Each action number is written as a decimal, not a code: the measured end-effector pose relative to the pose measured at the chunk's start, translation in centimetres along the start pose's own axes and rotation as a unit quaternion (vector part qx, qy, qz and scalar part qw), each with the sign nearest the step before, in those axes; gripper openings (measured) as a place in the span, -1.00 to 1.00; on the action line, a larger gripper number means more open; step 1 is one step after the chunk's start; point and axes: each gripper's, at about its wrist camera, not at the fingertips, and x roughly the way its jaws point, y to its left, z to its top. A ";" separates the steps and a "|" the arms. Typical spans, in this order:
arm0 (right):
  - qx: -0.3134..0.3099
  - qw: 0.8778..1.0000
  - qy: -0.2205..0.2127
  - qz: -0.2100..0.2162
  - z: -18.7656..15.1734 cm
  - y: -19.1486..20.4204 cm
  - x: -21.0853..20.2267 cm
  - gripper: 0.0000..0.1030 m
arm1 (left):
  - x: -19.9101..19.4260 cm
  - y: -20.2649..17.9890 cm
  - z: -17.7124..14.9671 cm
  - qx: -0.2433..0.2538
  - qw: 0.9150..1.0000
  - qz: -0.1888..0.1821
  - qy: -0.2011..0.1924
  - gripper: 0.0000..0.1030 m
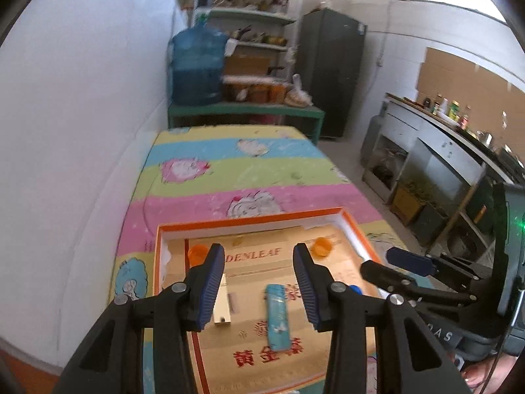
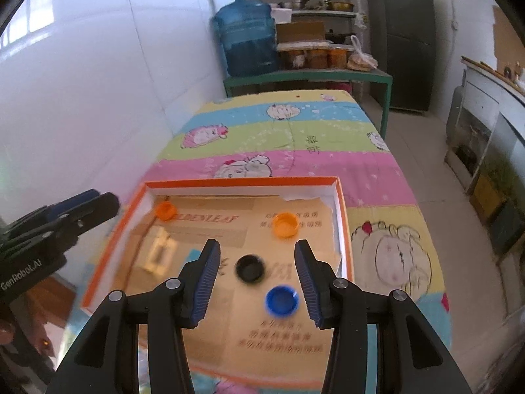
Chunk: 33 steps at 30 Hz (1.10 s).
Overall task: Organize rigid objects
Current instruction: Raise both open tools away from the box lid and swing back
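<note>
Right wrist view: both hand-held grippers, right and left, are hovering part-open, gripping nothing. Caps, lighter are lying inside the orange tray; little appears left.

Tray: orange rim, white inner wall, tan cardboard lining with red lettering. Caps inside: two orange, one black, one blue. Turquoise packet, pale print. Worktop cloth: pink, green, blue, yellow stripes with cartoon sheep. Claw pads: ribbed blue on black.
</note>
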 end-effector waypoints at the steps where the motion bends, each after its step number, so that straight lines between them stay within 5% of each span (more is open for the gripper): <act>1: 0.005 1.000 -0.010 -0.001 -0.2 0.4 -1.0 -0.06 | -0.8 -0.4 -0.1 0.006 1.000 0.004 -0.004 -0.16; 11: -0.005 0.999 -0.032 -0.008 -4.6 5.7 -7.8 -0.06 | -9.5 -0.4 -5.9 -0.063 0.997 0.009 -0.033 -0.16; 24: -0.025 0.992 -0.122 0.006 -13.0 8.8 -20.5 -0.05 | -19.2 -3.5 -13.8 -0.047 0.994 0.067 -0.069 -0.16; 30: -0.048 0.987 -0.152 0.010 -12.8 9.3 -23.9 -0.05 | -22.8 -4.0 -15.3 -0.059 0.992 0.071 -0.092 -0.16; 33: -0.054 0.984 -0.172 0.002 -10.0 9.1 -25.9 -0.05 | -24.4 -3.9 -14.4 -0.046 0.992 0.080 -0.091 -0.16</act>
